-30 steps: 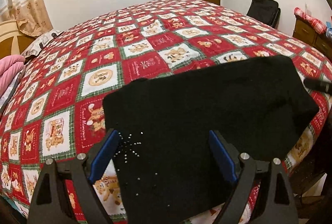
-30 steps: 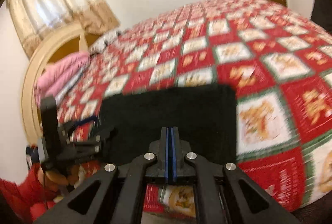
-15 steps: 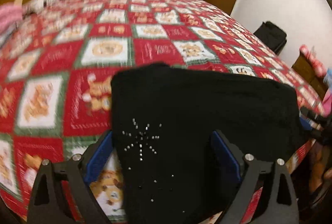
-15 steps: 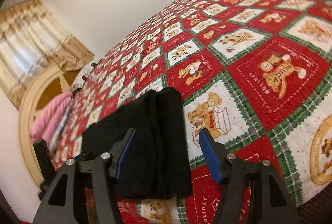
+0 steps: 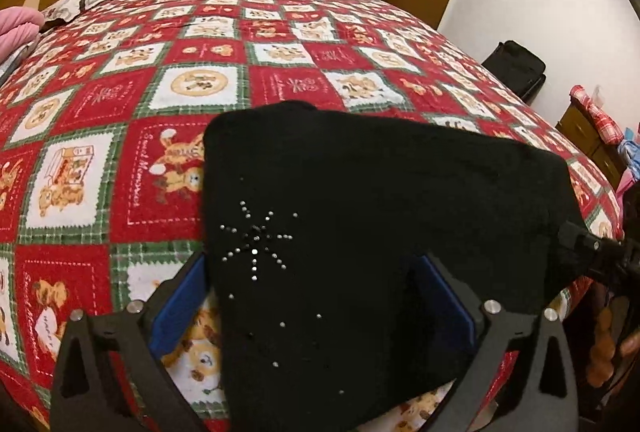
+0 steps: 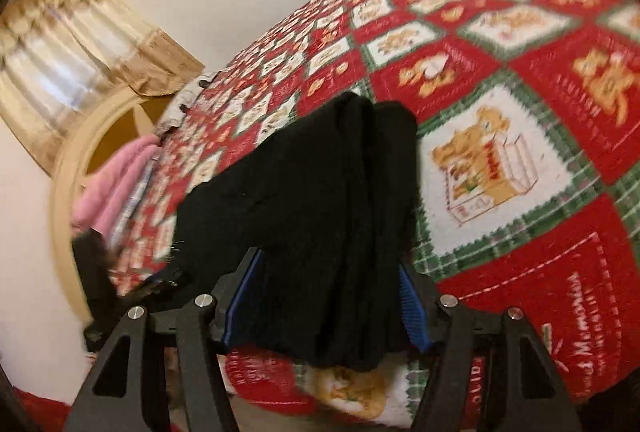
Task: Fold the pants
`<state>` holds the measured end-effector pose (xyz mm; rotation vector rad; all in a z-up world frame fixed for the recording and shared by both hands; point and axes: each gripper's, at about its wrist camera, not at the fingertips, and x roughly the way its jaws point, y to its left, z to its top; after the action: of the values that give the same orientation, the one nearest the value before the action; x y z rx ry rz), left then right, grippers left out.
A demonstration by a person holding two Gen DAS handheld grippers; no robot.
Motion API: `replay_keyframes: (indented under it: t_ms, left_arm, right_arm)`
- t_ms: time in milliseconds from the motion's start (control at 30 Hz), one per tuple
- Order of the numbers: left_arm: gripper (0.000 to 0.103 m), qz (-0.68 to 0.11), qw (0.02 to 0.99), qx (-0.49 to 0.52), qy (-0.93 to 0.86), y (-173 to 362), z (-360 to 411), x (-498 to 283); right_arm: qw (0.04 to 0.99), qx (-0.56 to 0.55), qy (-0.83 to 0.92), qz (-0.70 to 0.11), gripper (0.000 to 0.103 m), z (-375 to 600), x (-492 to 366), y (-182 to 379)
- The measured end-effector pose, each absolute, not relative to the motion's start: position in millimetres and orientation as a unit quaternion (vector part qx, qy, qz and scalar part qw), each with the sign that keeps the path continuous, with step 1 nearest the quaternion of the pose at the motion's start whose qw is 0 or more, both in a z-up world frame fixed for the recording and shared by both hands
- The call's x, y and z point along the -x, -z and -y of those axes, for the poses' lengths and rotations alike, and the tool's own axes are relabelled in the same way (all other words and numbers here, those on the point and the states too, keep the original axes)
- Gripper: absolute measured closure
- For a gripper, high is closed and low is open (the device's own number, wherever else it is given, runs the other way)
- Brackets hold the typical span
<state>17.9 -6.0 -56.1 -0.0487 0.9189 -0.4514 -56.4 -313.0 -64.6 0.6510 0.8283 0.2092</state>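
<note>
The black pants [image 5: 372, 232] lie folded into a thick rectangle near the edge of the bed, on the red-and-white teddy-bear quilt [image 5: 192, 83]. A starburst of small studs [image 5: 256, 244] glints on top. The left gripper [image 5: 316, 300] hangs over them, fingers spread wide and grasping nothing; the right gripper [image 6: 324, 308] straddles the folded end, likewise released. Quilt squares read "Sweet Memories" and "HAPPY"; other lettering blurs.
</note>
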Motion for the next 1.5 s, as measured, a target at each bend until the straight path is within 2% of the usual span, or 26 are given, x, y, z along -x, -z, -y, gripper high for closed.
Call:
replay_keyframes:
  t_ms: [133, 200, 233, 300, 367, 467, 533, 833, 900, 967, 1067, 1200, 1500]
  left_arm:
    - [0.002, -0.445, 0.865, 0.041, 0.228, 54, 2, -21]
    - [0.010, -0.442, 0.863, 0.060, 0.236, 52, -3, -21]
    - [0.017, -0.440, 0.861, 0.075, 0.243, 51, -6, -21]
    - [0.029, -0.440, 0.855, 0.099, 0.255, 49, -12, -23]
    - [0.045, -0.443, 0.848, 0.127, 0.259, 50, -18, -25]
    - [0.058, -0.445, 0.850, 0.127, 0.250, 52, -22, -26]
    - [0.060, -0.441, 0.855, 0.115, 0.246, 52, -21, -26]
    - [0.053, -0.443, 0.857, 0.117, 0.237, 54, -24, -27]
    - [0.057, -0.436, 0.866, 0.076, 0.232, 52, -14, -23]
    - [0.070, -0.434, 0.869, 0.059, 0.229, 51, -11, -23]
    - [0.080, -0.443, 0.861, 0.082, 0.236, 49, -16, -29]
    - [0.082, -0.427, 0.868, 0.076, 0.240, 35, -17, -27]
    - [0.082, -0.359, 0.904, 0.038, 0.229, -6, -29, -22]
  right_arm:
    - [0.851, -0.332, -0.110, -0.392, 0.038, 319, 56, 71]
    - [0.852, -0.323, -0.107, -0.397, 0.039, 316, 56, 71]
    - [0.855, -0.313, -0.105, -0.400, 0.040, 313, 55, 70]
    - [0.862, -0.285, -0.096, -0.408, 0.055, 308, 54, 68]
    - [0.866, -0.265, -0.088, -0.414, 0.058, 306, 52, 67]
    - [0.868, -0.264, -0.087, -0.412, 0.061, 307, 53, 66]
    - [0.871, -0.255, -0.086, -0.412, 0.061, 305, 53, 66]
    - [0.869, -0.269, -0.089, -0.406, 0.057, 309, 52, 71]
    - [0.868, -0.268, -0.090, -0.409, 0.057, 309, 52, 71]
    - [0.870, -0.252, -0.088, -0.414, 0.060, 306, 50, 67]
    - [0.881, -0.208, -0.080, -0.417, 0.065, 295, 51, 61]
    - [0.889, -0.184, -0.079, -0.411, 0.070, 286, 51, 42]
    - [0.915, -0.141, -0.144, -0.350, 0.072, 239, 49, -25]
